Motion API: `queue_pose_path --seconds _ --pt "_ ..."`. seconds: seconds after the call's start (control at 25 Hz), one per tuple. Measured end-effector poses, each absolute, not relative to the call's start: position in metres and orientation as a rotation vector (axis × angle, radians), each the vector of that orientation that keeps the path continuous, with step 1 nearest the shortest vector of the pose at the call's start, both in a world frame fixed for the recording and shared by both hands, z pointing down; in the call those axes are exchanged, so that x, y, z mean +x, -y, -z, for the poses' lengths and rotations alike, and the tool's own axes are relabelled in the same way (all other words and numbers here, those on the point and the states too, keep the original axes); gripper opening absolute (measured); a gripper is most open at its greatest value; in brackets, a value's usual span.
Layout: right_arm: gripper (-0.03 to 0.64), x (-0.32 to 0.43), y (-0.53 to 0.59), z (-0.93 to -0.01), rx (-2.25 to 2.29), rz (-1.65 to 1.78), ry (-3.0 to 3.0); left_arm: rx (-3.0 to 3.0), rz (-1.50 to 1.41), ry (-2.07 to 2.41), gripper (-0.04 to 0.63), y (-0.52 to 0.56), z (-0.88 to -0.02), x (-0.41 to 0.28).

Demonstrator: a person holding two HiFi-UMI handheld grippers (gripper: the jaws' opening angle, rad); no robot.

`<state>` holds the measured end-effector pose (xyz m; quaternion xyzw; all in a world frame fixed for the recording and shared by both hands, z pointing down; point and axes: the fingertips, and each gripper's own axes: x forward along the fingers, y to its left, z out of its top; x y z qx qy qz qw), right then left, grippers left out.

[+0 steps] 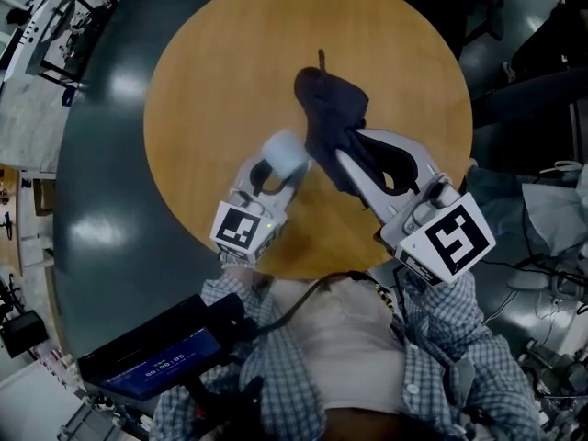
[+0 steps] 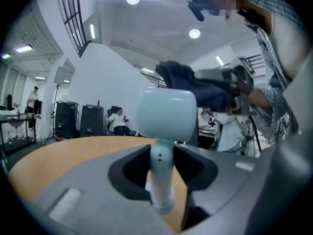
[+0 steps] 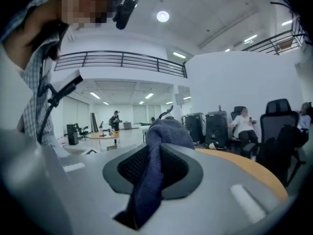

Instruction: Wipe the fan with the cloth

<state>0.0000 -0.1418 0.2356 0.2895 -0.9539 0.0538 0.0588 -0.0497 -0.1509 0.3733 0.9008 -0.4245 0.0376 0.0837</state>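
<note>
Though limp, dark blue cloth (image 3: 149, 180)

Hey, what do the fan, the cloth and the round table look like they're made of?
Fan: likely plastic, pale blue-white, smooth with a soft sheen.
Cloth: dark blue fabric, matte and slightly fuzzy-looking; it folds and hangs limp.
Table: wood or wood-look laminate, tan with faint grain; which one I cannot tell.

A round table (image 1: 211, 90) with a light-brown wood-grain top stands on a dark, glossy floor (image 1: 101, 154) that reflects ceiling lights; cables (image 1: 549, 288) and equipment stands (image 1: 64, 26) sit on the floor around it
</note>
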Motion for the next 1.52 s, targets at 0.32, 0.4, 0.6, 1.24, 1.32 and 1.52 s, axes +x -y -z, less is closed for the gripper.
queue_pose_path --seconds 0.32,0.4,0.6,1.24,1.32,1.52 --pt "0.074 -0.076 0.122 -0.239 0.538 -0.112 2.933 2.752 -0.042 1.324 0.143 0.162 -0.363 -0.054" --pt "0.074 -0.072 0.132 -0.240 0.581 -0.133 2.950 2.738 -0.011 1.332 0.143 0.162 -0.353 -0.057" --pt "0.074 -0.050 0.163 -0.238 0.671 -0.254 3.009 2.722 0.142 1.329 0.143 0.169 -0.332 -0.063" --pt "0.074 -0.002 0.192 -0.399 0.893 -0.658 2.710 2.688 0.354 1.290 0.141 0.178 -0.303 -0.071" --pt "0.074 0.000 0.195 -0.403 0.892 -0.702 2.741 2.681 0.334 1.290 0.141 0.183 -0.309 -0.074" --pt "0.074 -0.004 0.186 -0.331 0.906 -0.524 2.910 2.672 0.329 1.280 0.141 0.186 -0.315 -0.082"
